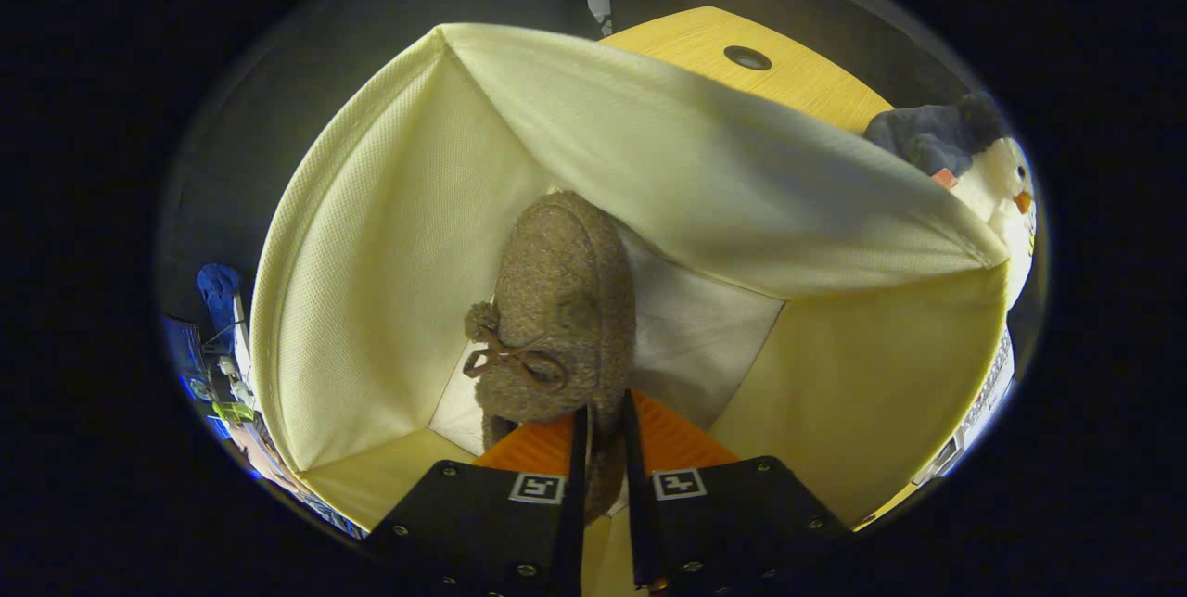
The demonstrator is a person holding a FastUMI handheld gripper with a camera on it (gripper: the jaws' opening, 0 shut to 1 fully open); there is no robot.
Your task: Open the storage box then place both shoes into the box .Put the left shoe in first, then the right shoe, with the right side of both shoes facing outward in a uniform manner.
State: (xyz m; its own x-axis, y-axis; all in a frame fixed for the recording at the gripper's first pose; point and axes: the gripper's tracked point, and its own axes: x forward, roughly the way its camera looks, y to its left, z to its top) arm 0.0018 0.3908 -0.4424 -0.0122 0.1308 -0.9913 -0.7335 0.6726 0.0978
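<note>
A pale yellow fabric storage box stands open below me, and I look down into it. A brown fuzzy shoe with a pompom and a small bow hangs inside the box, toe pointing down toward the white bottom. My gripper is shut on the shoe's heel edge, both fingers pinching the rim between them. The box's far wall sags inward over the shoe's right side. Most of the box floor to the right of the shoe is bare.
The box rests on a light wooden table with a round cable hole. A plush penguin toy lies just outside the box's right corner. Small cluttered items sit beyond the box's left wall.
</note>
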